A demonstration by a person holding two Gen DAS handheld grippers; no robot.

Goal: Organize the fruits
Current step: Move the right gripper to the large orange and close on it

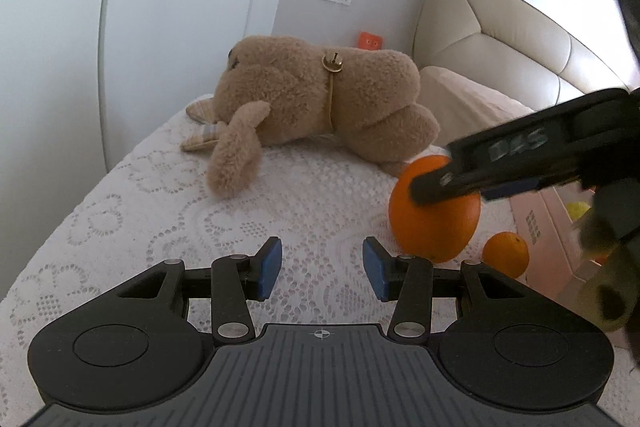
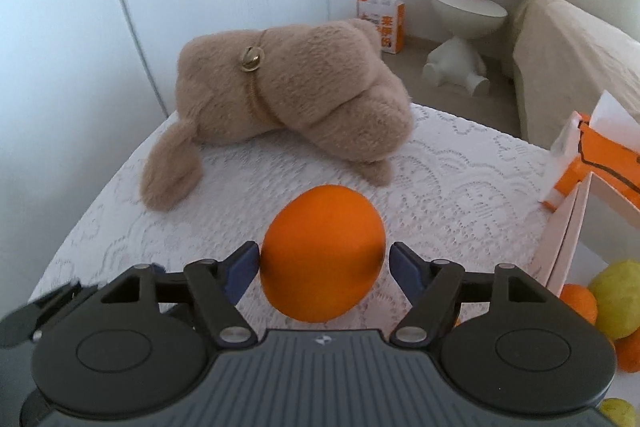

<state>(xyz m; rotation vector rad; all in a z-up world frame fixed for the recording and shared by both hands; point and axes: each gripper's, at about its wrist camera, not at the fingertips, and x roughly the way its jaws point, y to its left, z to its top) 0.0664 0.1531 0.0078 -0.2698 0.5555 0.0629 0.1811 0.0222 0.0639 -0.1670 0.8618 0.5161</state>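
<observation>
I count one large round orange (image 2: 323, 253) on the white lace-covered bed (image 2: 460, 171), between my right gripper (image 2: 323, 261) fingers: left pad touching, right pad just clear. My left gripper (image 1: 322, 269) stands half open, empty. One tan plush toy (image 2: 292, 95) lies behind.

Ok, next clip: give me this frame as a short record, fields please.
surface: white lace cover
large orange: between the fingers of the right gripper, one pad slightly clear
right gripper state: open
left gripper: open, empty
small orange: beside the pink box
plush toy: lying behind the oranges
</observation>
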